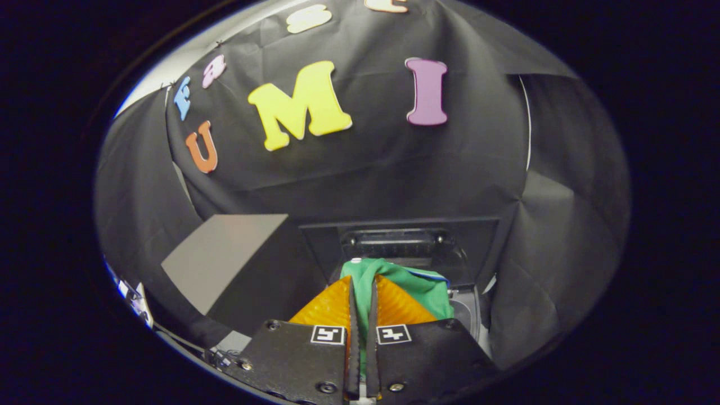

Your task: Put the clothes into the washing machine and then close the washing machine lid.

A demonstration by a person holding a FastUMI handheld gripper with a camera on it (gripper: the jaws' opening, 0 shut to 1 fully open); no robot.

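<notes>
Black cloth drapes the booth wall (394, 169) all round me, creased and folded, hanging down behind everything from nine o'clock to three o'clock. At about eight o'clock from my fingers a flat grey panel (222, 253) stands tilted against the cloth.

My gripper (361, 298) is nearly pressed together, with just a thin slit left between the two fingers, and in that slit I am pinching a green garment (416, 287). The cloth bunches up over the fingertips at twelve o'clock and spills down toward two o'clock, where a thin blue edge shows along its upper fold. A strip of the same green runs down the gap between my fingers.

Just beyond the garment, at twelve o'clock, sits the washing machine (472, 315): its dark lid (399, 242) is raised and stands upright behind the opening, with a ribbed dark part across its middle. The pale curved rim of the machine shows at three o'clock, just beside the hanging cloth. The garment hangs over that opening, held up off the rim.
</notes>
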